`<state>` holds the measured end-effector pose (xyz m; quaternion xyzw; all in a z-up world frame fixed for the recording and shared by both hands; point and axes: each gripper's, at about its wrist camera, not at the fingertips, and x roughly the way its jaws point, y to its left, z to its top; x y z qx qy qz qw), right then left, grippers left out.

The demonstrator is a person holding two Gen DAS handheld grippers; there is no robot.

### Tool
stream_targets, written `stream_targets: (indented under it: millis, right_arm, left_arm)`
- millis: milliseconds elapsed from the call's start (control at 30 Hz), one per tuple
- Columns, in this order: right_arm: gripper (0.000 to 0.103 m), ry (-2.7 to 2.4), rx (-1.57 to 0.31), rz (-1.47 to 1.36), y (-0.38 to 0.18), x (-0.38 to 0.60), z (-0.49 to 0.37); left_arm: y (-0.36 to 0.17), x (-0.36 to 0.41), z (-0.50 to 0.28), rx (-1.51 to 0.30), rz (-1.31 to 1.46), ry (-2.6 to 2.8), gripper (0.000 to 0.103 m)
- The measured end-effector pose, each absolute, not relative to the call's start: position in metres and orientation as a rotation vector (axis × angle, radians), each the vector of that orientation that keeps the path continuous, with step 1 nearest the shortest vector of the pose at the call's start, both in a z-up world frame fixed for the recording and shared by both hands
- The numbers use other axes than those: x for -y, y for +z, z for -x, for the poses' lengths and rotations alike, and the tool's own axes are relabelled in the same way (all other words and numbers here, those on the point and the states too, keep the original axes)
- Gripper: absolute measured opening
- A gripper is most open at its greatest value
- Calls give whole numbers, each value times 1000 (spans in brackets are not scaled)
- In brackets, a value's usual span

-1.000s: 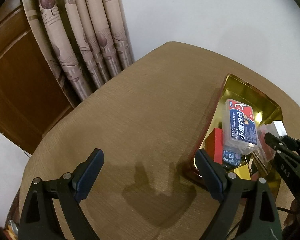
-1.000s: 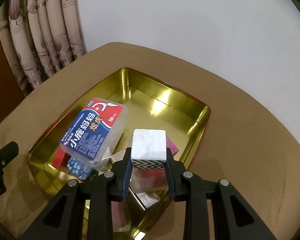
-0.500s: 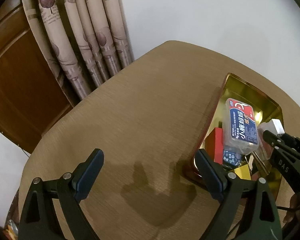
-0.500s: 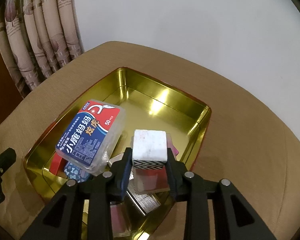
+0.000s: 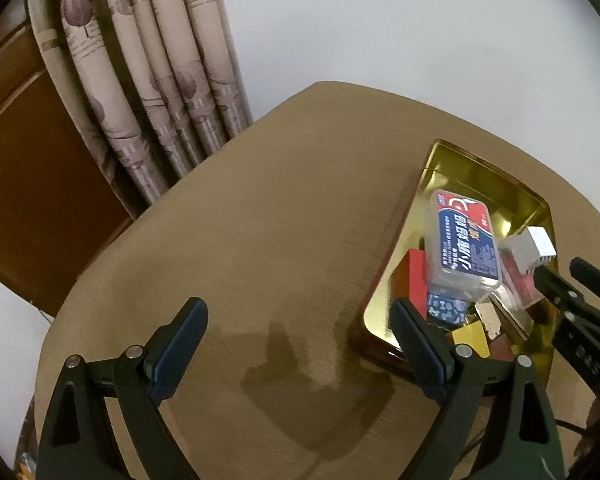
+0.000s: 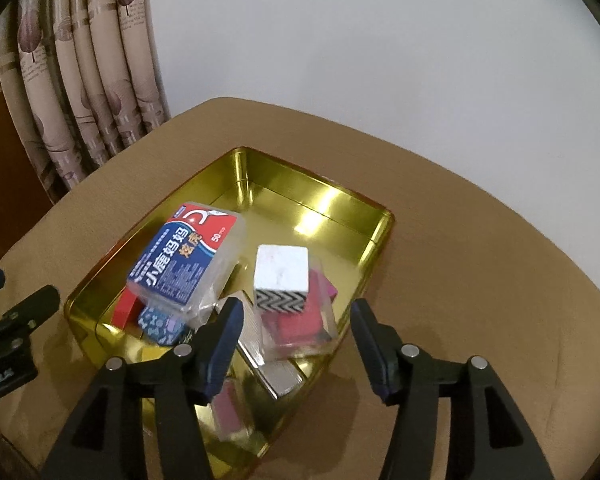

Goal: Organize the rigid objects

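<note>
A white cube [image 6: 282, 268] with a black zigzag side rests on a clear box with red contents [image 6: 300, 328] inside the gold tray [image 6: 320, 184]. My right gripper [image 6: 296, 312] is just in front of the cube. Its jaws are opening, and both pads stand clear of the cube's sides. Beside the cube, a clear plastic box with a blue and red label [image 6: 184, 260] lies tilted on other blocks. In the left wrist view, my left gripper [image 5: 300, 316] hovers open over bare table left of the tray [image 5: 484, 164], holding nothing. That view also shows the cube [image 5: 534, 248].
A red block [image 6: 126, 308], a blue patterned block [image 6: 160, 324] and a gold block [image 5: 470, 338] crowd the tray's near end. The tray's far end shows bare gold floor. The round tan table [image 5: 260, 220] stands by a patterned curtain [image 5: 160, 80] and a wooden door [image 5: 28, 180].
The right jaws have spread and let go of the white cube, which stays on the clear box in the tray. The right gripper drew back slightly. The left gripper has not moved.
</note>
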<state>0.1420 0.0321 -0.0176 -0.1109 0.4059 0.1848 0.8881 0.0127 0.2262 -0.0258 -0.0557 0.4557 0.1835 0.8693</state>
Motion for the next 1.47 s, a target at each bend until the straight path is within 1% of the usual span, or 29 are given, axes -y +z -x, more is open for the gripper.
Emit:
stream_targets:
  millis: [200, 267, 400, 667, 867, 1467]
  right_arm:
    - [58, 389, -828, 214, -8, -17, -112]
    - [58, 392, -821, 215, -6, -12, -101]
    - [63, 386, -802, 229, -5, -4, -80]
    - [64, 386, -809, 225, -6, 10, -54]
    - [64, 391, -834, 203, -7, 14, -50]
    - [64, 407, -825, 258, -8, 5, -43]
  left_arm:
    - [-24, -214, -11, -947, 90, 345, 91]
    - [-24, -210, -12, -952, 85, 329, 93]
    - [-23, -202, -12, -953, 86, 299, 94]
    - [-24, -195, -12, -961, 82, 277, 96]
    - [-24, -191, -10, -960, 66, 272, 97]
    - [-26, -186, -9, -972, 51, 239, 98]
